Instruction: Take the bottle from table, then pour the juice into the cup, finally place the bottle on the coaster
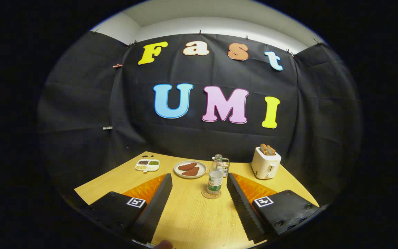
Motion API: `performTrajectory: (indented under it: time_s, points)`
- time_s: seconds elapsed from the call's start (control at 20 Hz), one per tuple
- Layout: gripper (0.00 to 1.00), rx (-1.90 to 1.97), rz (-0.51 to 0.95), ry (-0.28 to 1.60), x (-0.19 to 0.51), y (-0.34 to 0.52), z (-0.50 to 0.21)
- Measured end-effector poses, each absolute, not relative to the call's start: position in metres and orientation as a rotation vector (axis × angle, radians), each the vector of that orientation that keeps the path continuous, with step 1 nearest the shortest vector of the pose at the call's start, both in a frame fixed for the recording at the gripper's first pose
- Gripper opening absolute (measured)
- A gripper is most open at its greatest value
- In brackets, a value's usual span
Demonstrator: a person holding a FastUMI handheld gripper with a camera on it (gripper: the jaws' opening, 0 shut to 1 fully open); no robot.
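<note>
Gripper (199,180): fingers spread wide apart, nothing between them but bare tabletop; held low and roughly level over the near part of the table, pointing toward the back wall. Fingertips on either side of the bottle's line, apparently short of it; no contact.

Bottle (215,178): clear, pale cap, green-and-white label; upright on the coaster (211,195), just ahead of the fingertips and nearer the right finger. Liquid level too small to judge.

Cup (225,166): clear glass with a handle, directly behind the bottle, touching or nearly so; contents not discernible.

Table (192,214): light wood.

Further back: plate (190,169) with two reddish-brown pieces, left of the bottle; divided white dish (147,165) farther left; white toaster (266,163) holding bread slices, right rear.

Task status, as judged: bottle already seated on the coaster and released, consistent with the final step complete; pouring not verifiable from the cup. Alternatively, nothing begun yet. Cannot tell which.

Small rounded shape, possibly a fingertip (162,245), near the base of the gripper.
</note>
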State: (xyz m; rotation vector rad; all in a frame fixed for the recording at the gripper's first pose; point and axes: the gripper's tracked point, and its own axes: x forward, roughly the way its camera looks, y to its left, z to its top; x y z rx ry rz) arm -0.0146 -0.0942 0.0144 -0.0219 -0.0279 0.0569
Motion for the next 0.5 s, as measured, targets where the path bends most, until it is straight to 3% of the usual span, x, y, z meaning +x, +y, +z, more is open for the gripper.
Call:
performTrajectory:
  time_s: [0.5]
  points:
    - [0.97,-0.026,0.07,-0.016,-0.046,-0.093,0.015]
